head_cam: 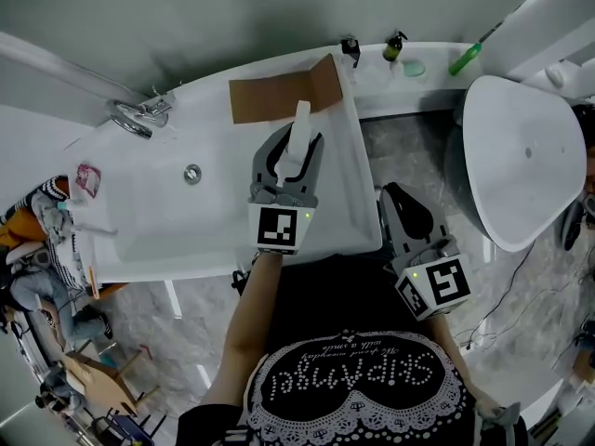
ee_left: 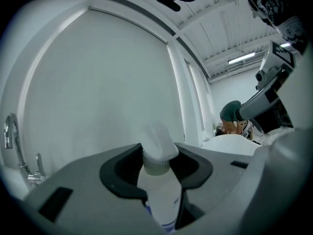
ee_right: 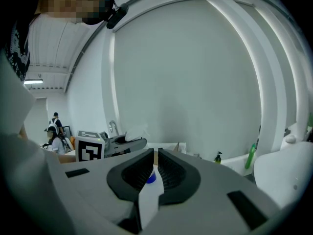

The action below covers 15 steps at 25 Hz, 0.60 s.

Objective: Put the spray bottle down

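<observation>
In the head view my left gripper (head_cam: 296,149) is shut on a white spray bottle (head_cam: 301,119), whose nozzle end sticks out past the jaw tips. It hovers over the right part of the white basin (head_cam: 158,216). In the left gripper view the bottle (ee_left: 159,190) stands between the two jaws of that gripper (ee_left: 156,163), with its trigger head above them. My right gripper (head_cam: 398,199) stays low at the right, beside the basin's edge. In the right gripper view its jaws (ee_right: 154,168) are nearly together on a thin white thing with a blue tip (ee_right: 149,199).
A flat cardboard piece (head_cam: 284,93) lies on the basin's far rim. A tap (head_cam: 139,117) and a drain (head_cam: 192,174) sit to the left. A dark pump bottle (head_cam: 395,46) and a green bottle (head_cam: 465,59) stand on the back ledge. A white oval fixture (head_cam: 525,156) fills the right.
</observation>
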### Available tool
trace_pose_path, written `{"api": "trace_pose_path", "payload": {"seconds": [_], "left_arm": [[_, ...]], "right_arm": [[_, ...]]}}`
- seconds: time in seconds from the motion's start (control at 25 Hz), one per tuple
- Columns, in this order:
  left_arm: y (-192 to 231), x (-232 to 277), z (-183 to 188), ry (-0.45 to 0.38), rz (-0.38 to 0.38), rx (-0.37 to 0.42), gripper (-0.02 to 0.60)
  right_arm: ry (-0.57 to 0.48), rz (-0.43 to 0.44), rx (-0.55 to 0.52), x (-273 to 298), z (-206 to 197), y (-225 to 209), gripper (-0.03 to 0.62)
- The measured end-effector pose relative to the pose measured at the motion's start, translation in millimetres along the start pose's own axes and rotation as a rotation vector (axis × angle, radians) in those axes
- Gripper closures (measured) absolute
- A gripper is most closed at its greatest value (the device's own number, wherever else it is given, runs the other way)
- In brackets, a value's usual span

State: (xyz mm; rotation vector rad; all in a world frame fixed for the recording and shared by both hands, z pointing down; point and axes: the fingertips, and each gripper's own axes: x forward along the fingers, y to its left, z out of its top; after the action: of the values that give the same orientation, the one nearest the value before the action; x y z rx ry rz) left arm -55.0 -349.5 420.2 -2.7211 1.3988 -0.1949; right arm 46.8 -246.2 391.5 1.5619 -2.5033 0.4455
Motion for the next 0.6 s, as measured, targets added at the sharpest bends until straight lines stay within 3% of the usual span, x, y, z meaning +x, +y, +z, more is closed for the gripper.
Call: {"api": "trace_pose_path", "payload": {"seconds": [0.2, 0.32, 0.4, 0.6], "left_arm": [[-3, 1, -3, 0.026, -0.01, 0.033, 0.42], [-5, -4, -6, 0.063, -0.021, -0.01, 0.406], [-6, -9, -5, 0.073, -0.033, -0.041, 0.365], [-2, -25, 21, 0.006, -0.032, -0.057, 0.351]], "right_arm": [[0.002, -0.001, 0.001, -2, -2, 2, 0.554], [-0.004, -0.005, 0.002, -5, -1, 3, 0.554], [-0.007, -0.012, 0.005, -8, -2, 2, 0.554], [-0.009, -0.021, 0.015, -10, -3, 0, 0.554]]}}
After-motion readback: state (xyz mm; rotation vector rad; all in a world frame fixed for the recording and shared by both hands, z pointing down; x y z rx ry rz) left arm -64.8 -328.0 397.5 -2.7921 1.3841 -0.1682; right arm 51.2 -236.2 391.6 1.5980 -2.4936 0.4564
